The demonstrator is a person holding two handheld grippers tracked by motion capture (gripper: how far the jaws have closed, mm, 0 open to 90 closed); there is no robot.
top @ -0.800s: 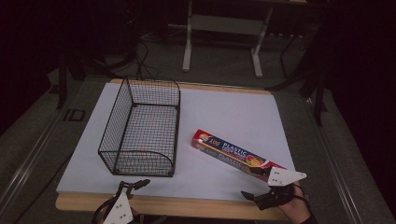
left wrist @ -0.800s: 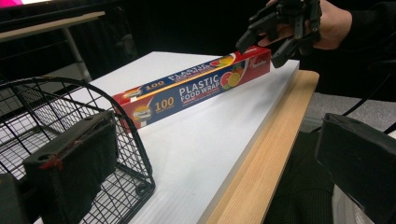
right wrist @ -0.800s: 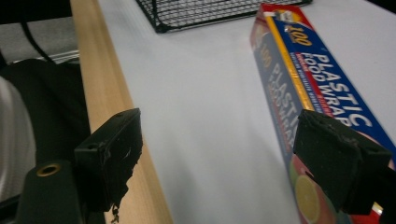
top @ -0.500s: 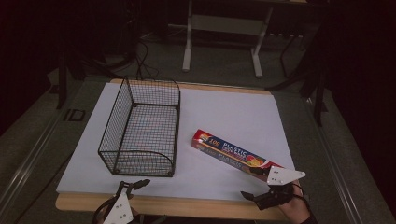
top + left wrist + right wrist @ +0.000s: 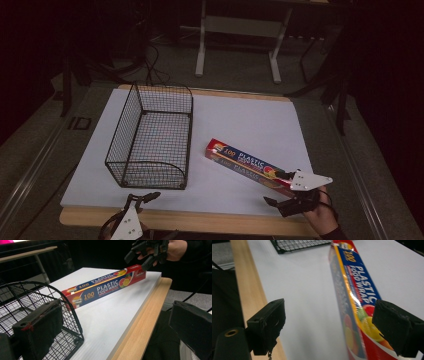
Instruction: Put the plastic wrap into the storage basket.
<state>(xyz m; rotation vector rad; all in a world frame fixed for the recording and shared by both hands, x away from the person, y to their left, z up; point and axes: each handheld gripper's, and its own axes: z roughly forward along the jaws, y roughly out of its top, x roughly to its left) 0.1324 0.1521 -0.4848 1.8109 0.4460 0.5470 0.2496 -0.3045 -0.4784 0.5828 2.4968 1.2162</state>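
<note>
We see the right gripper [image 5: 281, 187] at the near right corner of the table [image 5: 240, 115], its jaws wide apart and clamped on nothing. The box [image 5: 245, 163] of plastic wrap lies flat on the white top, and its near end reaches in between those jaws. In the right gripper view one pad [image 5: 397, 327] sits just beside the box's [image 5: 357, 300] top edge; we cannot tell whether it touches. The other pad [image 5: 268, 323] stands well clear on the far side of the gap. From this gripper the box runs away toward the basket [image 5: 152, 137]. The left gripper [image 5: 142, 200] hovers at the near edge just in front of the basket [image 5: 37, 305], jaws also apart and empty. From there the box [image 5: 105, 288] lies off to its right, past the basket's corner
</note>
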